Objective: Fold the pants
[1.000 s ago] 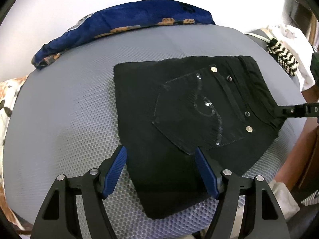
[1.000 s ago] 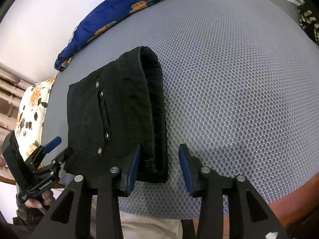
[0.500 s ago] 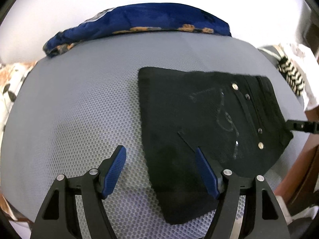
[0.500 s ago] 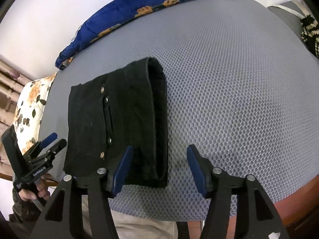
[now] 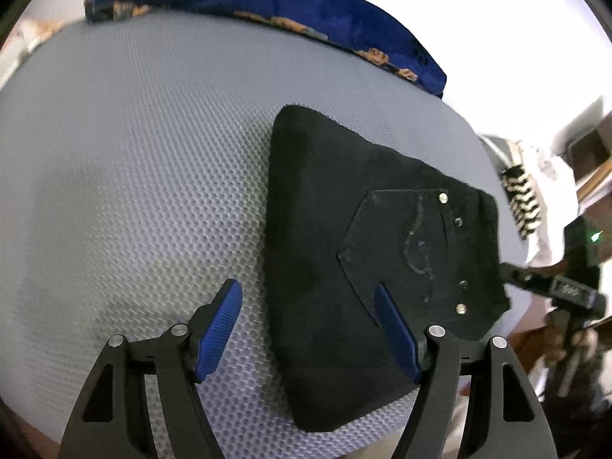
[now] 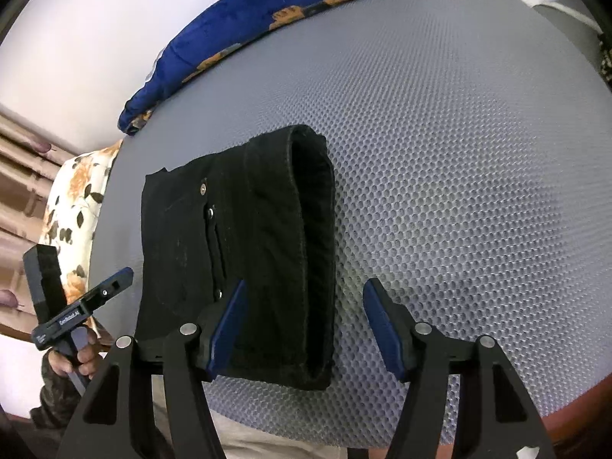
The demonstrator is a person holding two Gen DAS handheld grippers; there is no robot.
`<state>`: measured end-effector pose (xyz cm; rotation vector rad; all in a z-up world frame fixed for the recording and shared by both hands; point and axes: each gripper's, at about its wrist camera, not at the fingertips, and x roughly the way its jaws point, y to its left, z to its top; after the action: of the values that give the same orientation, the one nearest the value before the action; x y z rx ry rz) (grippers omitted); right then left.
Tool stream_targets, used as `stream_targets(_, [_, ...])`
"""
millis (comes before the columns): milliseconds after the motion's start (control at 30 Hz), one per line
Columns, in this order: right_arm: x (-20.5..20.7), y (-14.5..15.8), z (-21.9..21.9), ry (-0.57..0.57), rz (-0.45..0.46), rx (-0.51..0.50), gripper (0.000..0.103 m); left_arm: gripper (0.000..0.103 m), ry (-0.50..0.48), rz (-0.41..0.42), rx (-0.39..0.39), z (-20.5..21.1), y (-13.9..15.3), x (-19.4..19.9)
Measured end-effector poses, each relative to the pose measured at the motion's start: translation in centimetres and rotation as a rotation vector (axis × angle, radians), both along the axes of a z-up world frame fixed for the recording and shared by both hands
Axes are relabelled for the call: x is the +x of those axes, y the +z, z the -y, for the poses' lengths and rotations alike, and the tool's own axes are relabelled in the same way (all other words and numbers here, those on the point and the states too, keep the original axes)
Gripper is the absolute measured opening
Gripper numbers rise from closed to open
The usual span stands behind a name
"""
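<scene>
The black pants (image 5: 344, 252) lie folded into a compact rectangle on the grey mesh surface (image 5: 134, 191), back pocket with rivets facing up. In the right wrist view the pants (image 6: 244, 252) show their rolled fold edge on the right side. My left gripper (image 5: 310, 329) is open and empty, above the near left edge of the pants. My right gripper (image 6: 302, 329) is open and empty, above the near end of the fold. Each gripper shows in the other's view, the right one (image 5: 535, 279) and the left one (image 6: 95, 298), both beside the pants and clear of them.
A blue flowered cushion (image 5: 267, 4) lies along the far edge of the surface. A floral cloth (image 6: 72, 206) is at the left side and a black-and-white striped item (image 5: 520, 206) at the right. The near edge of the surface (image 6: 497, 420) is close to my grippers.
Both grippers have pulled back and up from the pants and the right one has opened wider. The left wrist view has swung left, so the pants sit further right in it.
</scene>
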<state>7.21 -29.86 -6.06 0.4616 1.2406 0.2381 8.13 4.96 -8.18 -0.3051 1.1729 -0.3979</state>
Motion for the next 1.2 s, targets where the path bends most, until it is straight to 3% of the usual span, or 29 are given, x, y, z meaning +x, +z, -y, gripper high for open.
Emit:
stream_targets(333, [0.9,-2.8,1.3,0.02,-0.028,0.222,0.06,0.072,0.02,-0.106,-0.164,-1.1,-1.7,1.1])
stream_targets(533, [1.0,-4.2,2.9,0.036,-0.051,0.283,0.06,0.072,0.039,-0.16,-0.214,-1.6,-3.0,1.8])
stream_targets(833, [1.4,-5.1,5.9,0.025,-0.039,0.393,0.06,0.072,0.013,-0.175,-0.303,-2.1,-3.6,2.7])
stream_targets(900, [1.7,-5.2,6.1,0.042,-0.033,0.4,0.056,0.072,0.002,-0.183,-0.32,-1.7,-3.8,2.8])
stream_targets(967, [2.2,-5.6,5.8,0.073,-0.054,0.415,0.046,0.072,-0.012,-0.175,-0.316,-1.5,-3.7,3.0])
stream_targets(1200, [3.0,-6.0,5.4,0.119,-0.07,0.468,0.042,0.072,-0.043,-0.187,-0.376,-1.7,-4.0,3.6])
